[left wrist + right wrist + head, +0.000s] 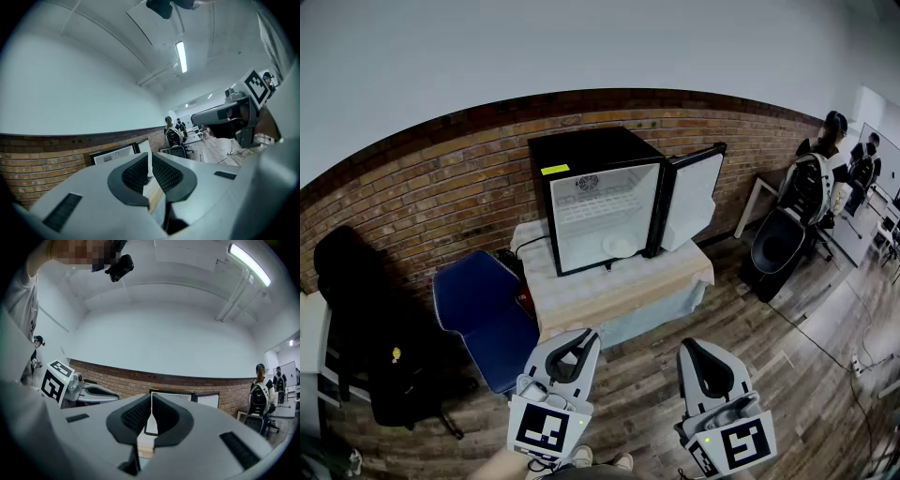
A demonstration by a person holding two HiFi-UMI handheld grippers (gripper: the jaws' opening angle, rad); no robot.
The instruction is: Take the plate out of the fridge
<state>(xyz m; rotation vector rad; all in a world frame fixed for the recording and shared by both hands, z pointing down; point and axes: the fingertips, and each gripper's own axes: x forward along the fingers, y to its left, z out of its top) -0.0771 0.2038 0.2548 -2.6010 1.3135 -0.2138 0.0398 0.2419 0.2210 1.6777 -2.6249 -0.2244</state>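
A black mini fridge (pixel 598 195) stands on a cloth-covered table (pixel 619 292), with its door (pixel 692 199) swung open to the right. On the fridge's bottom a pale plate (pixel 619 247) lies near the right side. Both grippers hover low in front of the table, well short of the fridge, pointing toward it. My left gripper (pixel 584 336) is shut with nothing between its jaws, as the left gripper view (pixel 150 161) confirms. My right gripper (pixel 689 344) is also shut and empty (pixel 151 404). The fridge (pixel 180 399) shows beyond the right jaws.
A blue chair (pixel 483 309) stands left of the table, with a dark chair and bag (pixel 366 319) beyond it. A black office chair (pixel 783 234) and a person (pixel 830 141) are at the right. A brick wall (pixel 441 187) runs behind the fridge.
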